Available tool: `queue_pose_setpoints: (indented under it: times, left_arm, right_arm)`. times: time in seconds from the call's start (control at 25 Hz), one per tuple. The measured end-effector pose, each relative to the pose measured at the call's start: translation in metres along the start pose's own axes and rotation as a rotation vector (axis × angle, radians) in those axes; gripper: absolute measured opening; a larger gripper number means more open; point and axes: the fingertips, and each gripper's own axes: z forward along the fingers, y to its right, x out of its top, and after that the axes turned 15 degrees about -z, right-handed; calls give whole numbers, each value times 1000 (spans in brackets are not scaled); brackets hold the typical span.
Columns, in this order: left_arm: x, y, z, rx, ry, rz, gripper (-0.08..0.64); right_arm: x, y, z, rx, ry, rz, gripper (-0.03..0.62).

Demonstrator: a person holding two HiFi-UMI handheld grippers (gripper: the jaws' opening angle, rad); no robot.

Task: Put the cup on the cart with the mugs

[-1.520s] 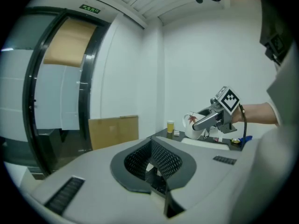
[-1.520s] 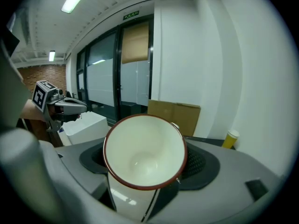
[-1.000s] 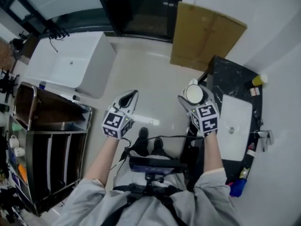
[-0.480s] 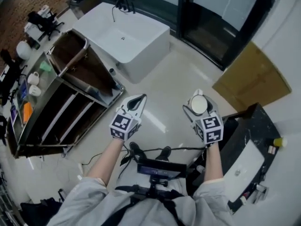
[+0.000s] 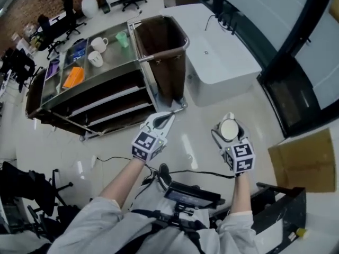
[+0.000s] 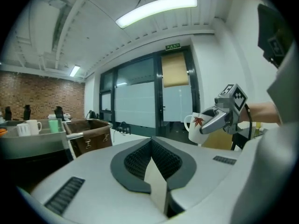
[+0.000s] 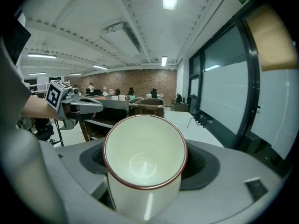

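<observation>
- Head view: right gripper [image 5: 229, 121] is out front w/ a white cup [image 5: 229, 130] in its jaws, cup mouth facing up at the cam.
- Right gripper view: jaws spread wide, one each side of the cup, pads pinching its wall. Red rim, nothing inside.
- Left gripper [image 5: 168, 115] sits just left of that one, apart from the cup. Left gripper view shows its jaws pressed together, nothing between 'em.
- That same view catches the cup side-on: red leaf print, handle on the side away from the gripper body.
- Cup's in the air over bare floor [image 5: 196, 142], well apart from the cart [image 5: 106, 97], which is up-left in head view.
- Cart top: two white mugs [image 5: 98, 44] close together, a green cup [image 5: 122, 38] near them, an orange item [image 5: 74, 77] further left. Can't tell what that one is.
- Brown bin [image 5: 164, 75] sits at the cart's right end, w/ a white table [image 5: 222, 62] just beside it.
- Cardboard sheet [image 5: 307, 160] lies on the floor at far right.
</observation>
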Motion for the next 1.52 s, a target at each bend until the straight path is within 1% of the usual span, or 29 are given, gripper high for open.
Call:
queue_pose_setpoints:
  times: [0.12,0.24,0.48,0.64,0.76,1.0,1.16,1.28,1.4,1.52]
  left_arm:
    - [11,-55,-29,77,27,-14,0]
    - [22,-106,-56,138,57,-23,0]
    - [37,-184,-100,251,93,-48,0]
    - [47,-217,-119,318,122,-75,0]
    - [54,-240,-124,375,142,-94,0]
    - [77,-284,-128,519,194,-130,0]
    - [102,-308,-129,603,237,-127,0]
    - [118,-323,-130,651,256,-125,0]
    - [124,-341,-133,690,253,-128,0]
    - [125,-356,-138,716,258,-139,0]
  right_arm:
    - [40,-27,51,69,42,-70,420]
    - [79,-55,95,132,68,-96,420]
    - [148,-106,161,259,123,-165,419]
    - [190,-133,189,360,155,-228,420]
    - [222,-144,213,438,181,-278,420]
    - [284,-151,274,564,243,-395,420]
    - [334,-154,312,642,287,-455,420]
    - [367,-159,348,677,312,-505,420]
    - [388,-175,389,720,285,-528,420]
    - [396,-194,431,746,230,-553,420]
